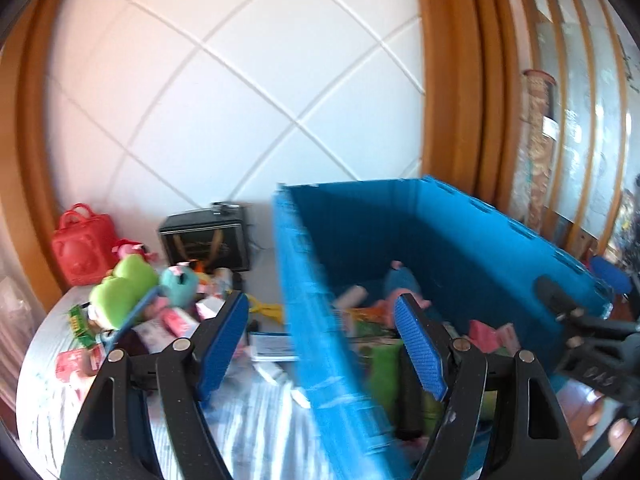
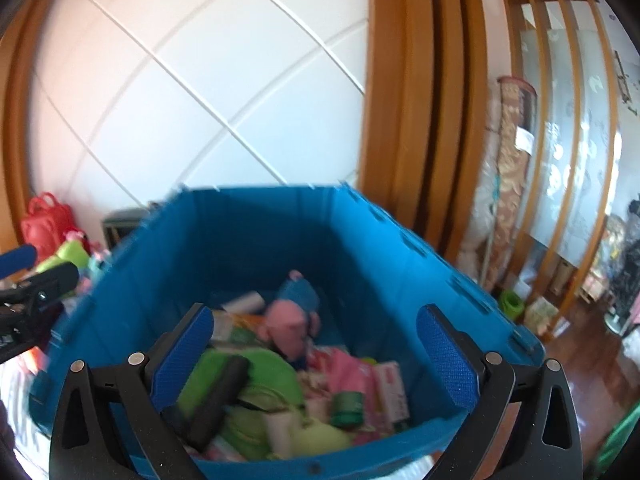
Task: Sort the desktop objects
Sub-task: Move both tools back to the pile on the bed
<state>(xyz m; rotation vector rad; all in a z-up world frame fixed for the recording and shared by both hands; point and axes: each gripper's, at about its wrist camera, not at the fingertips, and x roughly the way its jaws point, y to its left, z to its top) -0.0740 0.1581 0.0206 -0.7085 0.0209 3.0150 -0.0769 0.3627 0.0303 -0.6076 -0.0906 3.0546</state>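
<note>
Right wrist: fingers (image 2: 448,360) spread above crate (image 2: 360,240)

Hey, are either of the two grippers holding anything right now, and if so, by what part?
Nothing is held. The left gripper and the right gripper both stand open with empty space between their pads, above the blue bin.

A home – plush toys (image 1: 120,292) (bedding too).
</note>
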